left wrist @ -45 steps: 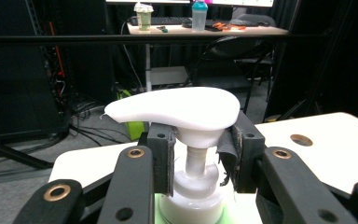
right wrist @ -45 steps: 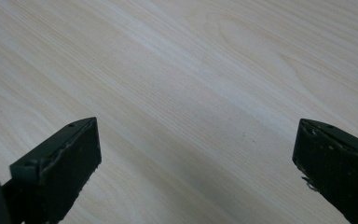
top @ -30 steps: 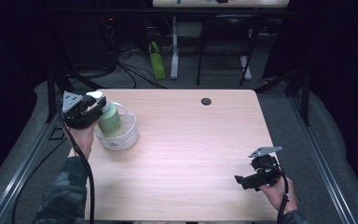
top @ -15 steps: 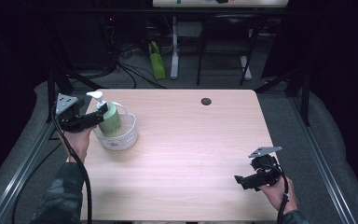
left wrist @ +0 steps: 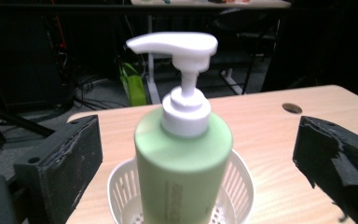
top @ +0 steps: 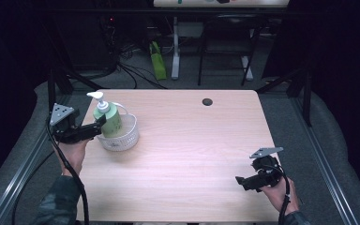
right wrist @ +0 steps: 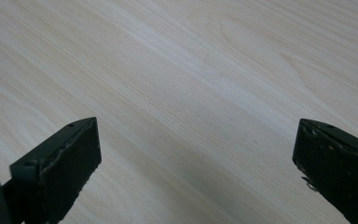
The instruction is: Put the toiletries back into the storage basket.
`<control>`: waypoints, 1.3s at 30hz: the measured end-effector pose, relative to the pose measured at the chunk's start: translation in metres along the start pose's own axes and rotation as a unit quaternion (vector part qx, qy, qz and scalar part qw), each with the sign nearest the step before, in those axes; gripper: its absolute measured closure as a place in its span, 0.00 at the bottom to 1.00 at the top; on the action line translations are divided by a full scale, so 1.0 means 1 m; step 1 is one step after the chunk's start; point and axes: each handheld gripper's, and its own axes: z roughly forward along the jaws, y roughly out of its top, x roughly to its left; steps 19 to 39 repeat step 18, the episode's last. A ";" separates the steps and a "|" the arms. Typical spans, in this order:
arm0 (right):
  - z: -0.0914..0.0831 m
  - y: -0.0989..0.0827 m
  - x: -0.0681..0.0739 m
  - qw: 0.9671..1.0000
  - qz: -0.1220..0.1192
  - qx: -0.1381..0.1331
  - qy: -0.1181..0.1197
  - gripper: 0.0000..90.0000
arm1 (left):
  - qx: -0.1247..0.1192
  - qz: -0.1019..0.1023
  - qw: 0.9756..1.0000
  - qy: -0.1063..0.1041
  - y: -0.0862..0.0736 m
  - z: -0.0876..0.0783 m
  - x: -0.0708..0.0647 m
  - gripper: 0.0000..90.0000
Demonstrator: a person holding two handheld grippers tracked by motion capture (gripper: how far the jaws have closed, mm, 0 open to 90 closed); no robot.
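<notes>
A green pump bottle with a white pump head stands upright in a small white basket at the table's left side. My left gripper is open just left of the bottle, level with its body. In the left gripper view the bottle and the basket sit between the wide-apart fingers, and nothing touches them. My right gripper is open low over the table's front right corner. Its fingers frame bare wood.
The light wooden table has a dark cable hole near its far edge. On the floor behind it are a green bag, cables and the legs of another desk. Dark metal rails run along both sides.
My left gripper has drawn back to the left, off the bottle's upper part, and the bottle stays standing in the basket. The right gripper has not moved.
</notes>
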 end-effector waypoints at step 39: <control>0.002 0.000 0.000 1.000 -0.002 0.005 0.004 0.00 | 0.073 -0.002 0.997 -0.022 -0.048 -0.017 -0.015 0.00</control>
